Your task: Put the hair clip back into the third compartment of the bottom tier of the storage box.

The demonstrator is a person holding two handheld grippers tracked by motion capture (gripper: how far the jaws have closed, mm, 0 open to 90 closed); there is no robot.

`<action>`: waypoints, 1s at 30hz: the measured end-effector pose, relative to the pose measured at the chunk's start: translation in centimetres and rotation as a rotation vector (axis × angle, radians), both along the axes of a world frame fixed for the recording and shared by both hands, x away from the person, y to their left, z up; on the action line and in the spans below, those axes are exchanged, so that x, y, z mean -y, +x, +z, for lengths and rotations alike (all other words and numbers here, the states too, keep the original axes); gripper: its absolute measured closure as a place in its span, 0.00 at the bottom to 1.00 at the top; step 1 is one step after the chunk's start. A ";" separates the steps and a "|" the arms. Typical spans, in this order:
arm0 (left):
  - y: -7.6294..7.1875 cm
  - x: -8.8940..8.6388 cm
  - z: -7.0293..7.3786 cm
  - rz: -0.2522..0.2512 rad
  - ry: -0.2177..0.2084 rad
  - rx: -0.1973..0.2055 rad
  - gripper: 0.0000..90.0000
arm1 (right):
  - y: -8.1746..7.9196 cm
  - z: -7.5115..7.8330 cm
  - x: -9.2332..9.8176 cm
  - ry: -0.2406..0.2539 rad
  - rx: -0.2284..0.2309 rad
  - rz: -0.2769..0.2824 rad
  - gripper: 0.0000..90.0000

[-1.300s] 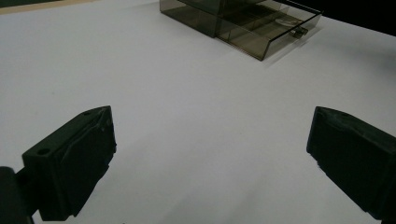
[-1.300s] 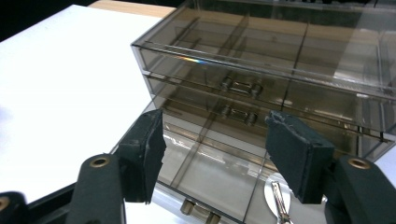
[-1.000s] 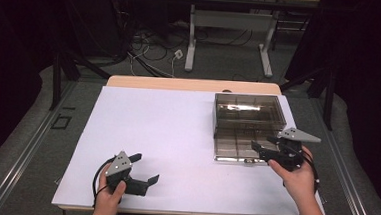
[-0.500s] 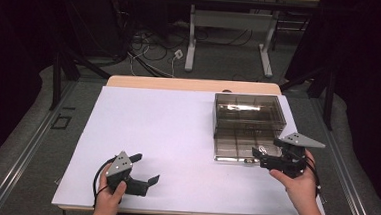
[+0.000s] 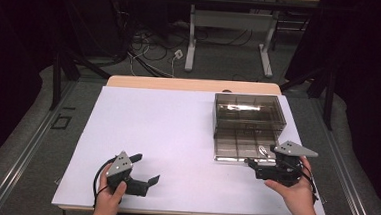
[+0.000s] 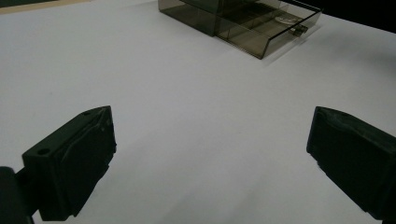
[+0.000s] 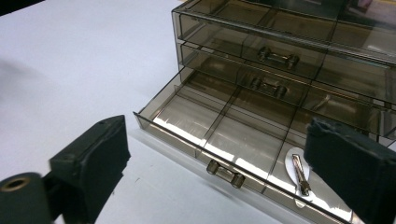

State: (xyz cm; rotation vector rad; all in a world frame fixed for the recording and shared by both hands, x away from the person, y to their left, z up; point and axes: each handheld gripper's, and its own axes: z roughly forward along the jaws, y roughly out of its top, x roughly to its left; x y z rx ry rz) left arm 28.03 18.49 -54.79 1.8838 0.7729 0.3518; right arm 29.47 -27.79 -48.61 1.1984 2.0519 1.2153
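White covering lies over the bench [image 5: 176, 136], and dark floor with cables is behind it. On the bench stands a smoky transparent drawer box [image 5: 248, 111] with three drawers. Its lowest drawer [image 7: 224, 135] is pulled out toward me, and the two above it are pushed in. I see a hair clip on a white card [image 7: 299, 175] in one front compartment of the open drawer, beside the drawer's small handle [image 7: 225, 173]. The other compartments I can see look empty. My right hand-held gripper [image 5: 255, 166] is just in front of this drawer; its jaws have just been opening and stand apart with nothing between them. My left hand-held gripper [image 5: 144, 170] rests well apart from the box, jaws wide apart.
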 end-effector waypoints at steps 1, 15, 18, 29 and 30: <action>0.0 0.0 0.0 0.000 0.000 0.000 0.02 | -0.1 0.0 0.0 0.002 -0.005 0.008 0.08; 0.0 0.0 0.0 -0.005 0.005 -0.002 0.02 | -1.1 -1.2 -0.4 -0.047 -0.016 0.047 0.20; 0.0 0.0 0.1 -0.005 0.005 -0.002 0.02 | -1.1 -1.6 -0.4 -0.069 -0.052 0.059 0.24; 0.0 0.0 0.0 -0.005 0.006 -0.002 0.02 | -0.7 -3.0 -0.5 -0.059 -0.102 0.083 0.46; 0.0 0.0 0.0 -0.005 0.006 -0.002 0.02 | -0.7 -3.2 -0.5 -0.051 -0.099 0.074 0.48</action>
